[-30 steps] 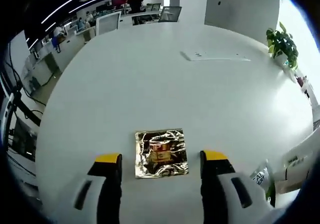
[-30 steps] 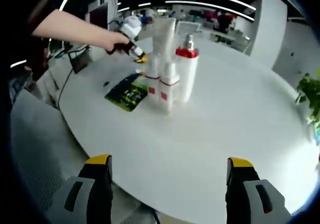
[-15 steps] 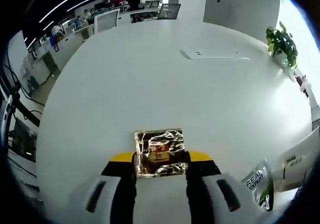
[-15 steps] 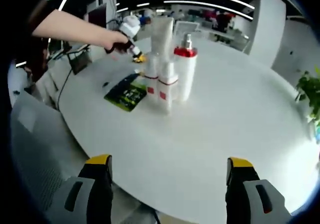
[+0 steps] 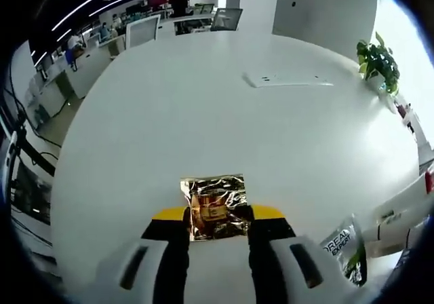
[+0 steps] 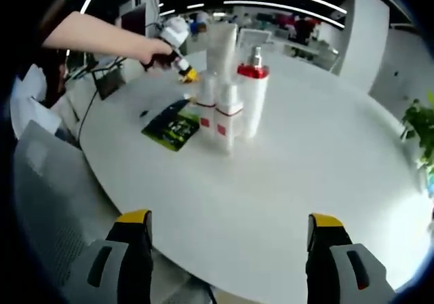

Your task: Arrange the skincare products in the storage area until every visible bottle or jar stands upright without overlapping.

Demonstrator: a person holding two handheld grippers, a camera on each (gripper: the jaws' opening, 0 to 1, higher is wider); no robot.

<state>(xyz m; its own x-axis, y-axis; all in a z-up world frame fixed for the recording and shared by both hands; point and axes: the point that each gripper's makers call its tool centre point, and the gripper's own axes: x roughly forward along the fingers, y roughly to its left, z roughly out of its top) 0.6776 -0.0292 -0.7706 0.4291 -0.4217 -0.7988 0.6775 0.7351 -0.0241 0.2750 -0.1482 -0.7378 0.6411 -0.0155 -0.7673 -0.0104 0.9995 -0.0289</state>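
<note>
The gold foil sachet [image 5: 215, 207] lies flat on the white worktop [image 5: 224, 121], near its nearest edge in the left gripper view. The left gripper [image 5: 217, 216] has closed from a wide spread onto the sachet's near edge; its yellow-tipped jaws now press against both sides of the foil, so the sachet is judged to be pinched and ready to lift. A green-printed sachet [image 5: 344, 248] lies just right of that gripper, beside white tubes at the right margin.

The right gripper view shows what the left one does not: the standing cluster, made up of a red-capped pump bottle [image 6: 253, 100], a tall white tube [image 6: 222, 49] and two small red-banded bottles [image 6: 222, 114], all upright and touching or nearly so, with the green sachet [image 6: 173, 129] flat beside them. The right gripper [image 6: 229, 239] remains spread wide and empty, off the worktop's near edge, well apart from the cluster. The person's hand [image 6: 157, 51] works beyond the bottles.
</note>
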